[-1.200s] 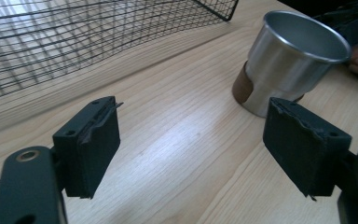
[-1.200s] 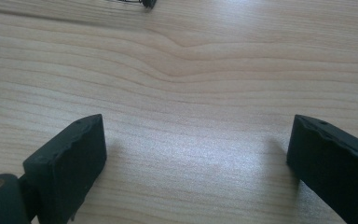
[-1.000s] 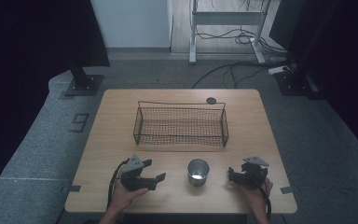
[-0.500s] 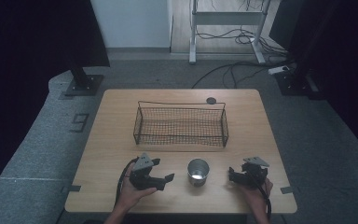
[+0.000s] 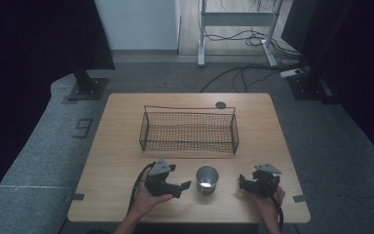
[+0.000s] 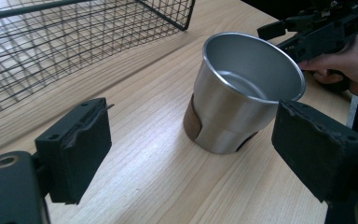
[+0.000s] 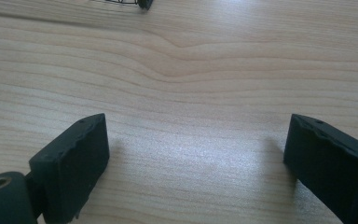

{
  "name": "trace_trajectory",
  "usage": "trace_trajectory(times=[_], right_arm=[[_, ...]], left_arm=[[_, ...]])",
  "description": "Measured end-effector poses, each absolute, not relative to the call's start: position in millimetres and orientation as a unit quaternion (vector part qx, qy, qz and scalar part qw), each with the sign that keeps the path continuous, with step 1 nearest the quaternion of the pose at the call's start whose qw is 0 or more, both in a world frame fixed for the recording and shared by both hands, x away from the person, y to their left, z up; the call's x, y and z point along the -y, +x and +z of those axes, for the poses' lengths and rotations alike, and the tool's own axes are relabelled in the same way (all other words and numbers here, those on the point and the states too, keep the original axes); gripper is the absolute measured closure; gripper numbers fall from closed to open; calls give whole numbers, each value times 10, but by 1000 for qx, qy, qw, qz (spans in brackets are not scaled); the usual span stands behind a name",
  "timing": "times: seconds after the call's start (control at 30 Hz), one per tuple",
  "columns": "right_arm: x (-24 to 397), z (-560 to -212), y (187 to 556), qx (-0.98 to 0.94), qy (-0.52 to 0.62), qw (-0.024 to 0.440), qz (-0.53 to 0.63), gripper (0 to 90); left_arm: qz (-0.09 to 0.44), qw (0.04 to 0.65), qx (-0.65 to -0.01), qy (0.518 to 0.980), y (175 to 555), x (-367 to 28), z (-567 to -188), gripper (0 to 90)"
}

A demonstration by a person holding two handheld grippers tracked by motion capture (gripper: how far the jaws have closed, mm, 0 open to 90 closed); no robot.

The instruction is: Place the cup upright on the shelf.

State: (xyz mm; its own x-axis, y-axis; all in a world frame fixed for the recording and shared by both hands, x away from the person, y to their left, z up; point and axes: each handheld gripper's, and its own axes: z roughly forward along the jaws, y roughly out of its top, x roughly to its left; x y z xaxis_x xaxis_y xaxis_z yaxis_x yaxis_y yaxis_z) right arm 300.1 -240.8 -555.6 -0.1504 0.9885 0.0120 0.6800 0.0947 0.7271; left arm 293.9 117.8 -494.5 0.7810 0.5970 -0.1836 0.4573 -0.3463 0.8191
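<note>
At lower centre of the table (image 5: 126, 146), the steel cup (image 5: 207, 179) is approached by the left claw (image 5: 185, 186), jaws just opened and empty, so closing around its wall seems called for next.

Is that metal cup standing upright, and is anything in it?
Upright and empty: the cup stands on its base on the table, mouth up, and its bare shiny bottom shows inside.

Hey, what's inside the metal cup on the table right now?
The metal cup looks empty: bare shiny wall and part of the bottom. Its near rim hides the rest of the bottom.
</note>
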Motion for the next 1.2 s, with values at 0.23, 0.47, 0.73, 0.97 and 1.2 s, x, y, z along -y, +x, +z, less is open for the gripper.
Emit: trace_trajectory(times=[0.23, 0.47, 0.73, 0.97, 1.2], right_arm=[[2408, -5556, 3001, -695, 600, 254, 304, 65], [2410, -5555, 2997, -693, 603, 255, 303, 69], [2409, -5554, 2997, -692, 603, 255, 303, 70], [2409, -5554, 2996, -692, 604, 255, 303, 71], [2410, -5554, 2995, -691, 604, 255, 303, 74]], left_arm=[[68, 470, -315, 822, 2958, -1059, -4946, 118], [69, 466, -316, 823, 2951, -981, -4962, 98], [65, 458, -309, 831, 2971, -855, -4977, 72], [68, 445, -297, 842, 2969, -737, -4991, 44], [63, 443, -289, 846, 2983, -629, -5014, 35]])
